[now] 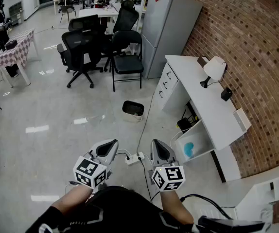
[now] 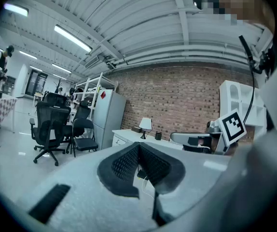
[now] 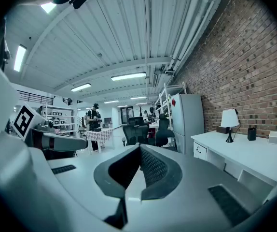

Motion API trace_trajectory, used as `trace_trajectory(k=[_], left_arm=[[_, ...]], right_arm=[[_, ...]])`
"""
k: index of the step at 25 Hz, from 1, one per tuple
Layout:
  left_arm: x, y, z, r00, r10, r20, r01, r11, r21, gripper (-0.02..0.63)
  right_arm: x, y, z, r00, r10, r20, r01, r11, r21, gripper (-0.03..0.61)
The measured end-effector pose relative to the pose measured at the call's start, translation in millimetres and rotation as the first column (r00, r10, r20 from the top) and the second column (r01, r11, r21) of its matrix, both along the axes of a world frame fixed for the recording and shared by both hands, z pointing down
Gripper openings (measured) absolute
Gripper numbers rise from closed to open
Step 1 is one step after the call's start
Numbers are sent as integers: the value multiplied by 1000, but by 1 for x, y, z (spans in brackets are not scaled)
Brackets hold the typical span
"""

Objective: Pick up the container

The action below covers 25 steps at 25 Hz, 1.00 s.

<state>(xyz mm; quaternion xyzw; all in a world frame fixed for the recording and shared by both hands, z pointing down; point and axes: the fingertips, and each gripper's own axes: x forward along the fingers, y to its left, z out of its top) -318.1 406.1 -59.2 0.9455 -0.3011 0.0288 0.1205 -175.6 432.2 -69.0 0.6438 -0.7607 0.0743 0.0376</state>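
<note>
The grey left hand-held gripper (image 1: 111, 144) and right hand-held gripper (image 1: 157, 145) are closed tight and empty. A small pale rectangular container (image 1: 132, 109) sits on the floor (image 1: 57, 115), well apart at twelve o'clock.

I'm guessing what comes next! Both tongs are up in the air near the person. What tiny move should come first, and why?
Probably take a step toward the dark bin on the floor, which is likely the container. The left tongs and right tongs are shut, empty and far short of it, so opening or reaching would do nothing yet.
</note>
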Motion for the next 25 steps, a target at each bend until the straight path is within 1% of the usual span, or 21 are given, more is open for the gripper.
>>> trace_trajectory(k=[8,11,16,21,25], left_arm=[[-1,2,-2,1000,10,-6,-10,1000,-5,9],[-5,1,-3,1000,5,-7,-5,1000,-4,9],[-15,-3,-1,1000,9,-1,-9,1000,-5,9],[-31,-6,-1,1000,20,3,-20,1000,-10,9],[-49,-15,2,1000,19,7,-19,1000,3,10]], right_arm=[[-1,-1,-3,1000,5,-2,-5,1000,-1,8],[-3,-3,-4,1000,7,12,-7,1000,2,8],[-10,-4,-6,999,38,-29,-37,999,27,9],[-25,-11,-2,1000,29,0,-29,1000,0,9],[-38,-19,-1,999,46,-2,-46,999,8,9]])
